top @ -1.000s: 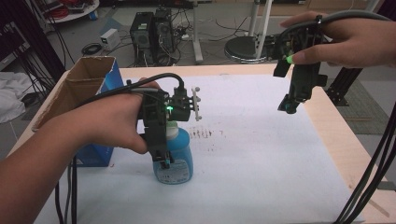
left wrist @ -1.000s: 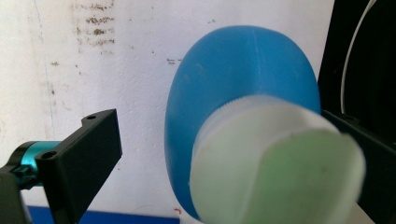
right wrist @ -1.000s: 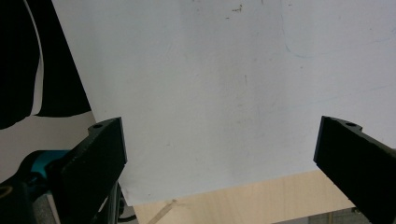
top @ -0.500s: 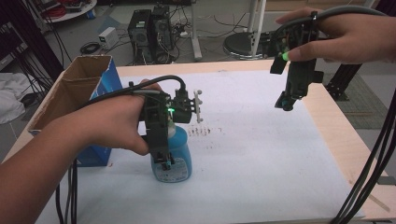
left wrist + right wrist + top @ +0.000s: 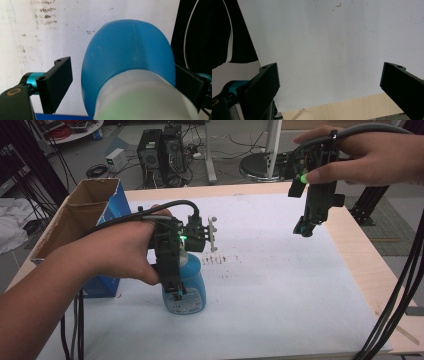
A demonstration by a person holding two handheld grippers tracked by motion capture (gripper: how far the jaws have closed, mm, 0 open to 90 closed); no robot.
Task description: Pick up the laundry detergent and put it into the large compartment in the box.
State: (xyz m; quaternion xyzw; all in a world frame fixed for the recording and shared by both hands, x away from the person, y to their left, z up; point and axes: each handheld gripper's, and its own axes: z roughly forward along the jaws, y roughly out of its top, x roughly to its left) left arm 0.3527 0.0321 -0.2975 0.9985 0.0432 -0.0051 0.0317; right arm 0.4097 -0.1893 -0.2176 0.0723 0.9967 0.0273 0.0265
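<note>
Two claws work: the left claw [image 5: 176,290], jaws just closing around the blue bottle [image 5: 187,287] at lower left, should centre before squeezing; the right claw [image 5: 304,227] hangs wide, upper right.

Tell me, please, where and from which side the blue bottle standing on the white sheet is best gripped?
Grip the blue bottle from straight above, at its narrow white cap and shoulder. It stands upright and its body bulges wide lower down, probably too broad for the jaws. The left gripper hangs over it that way; its jaws have just been closing with the bottle between them, one jaw apart from it.
</note>
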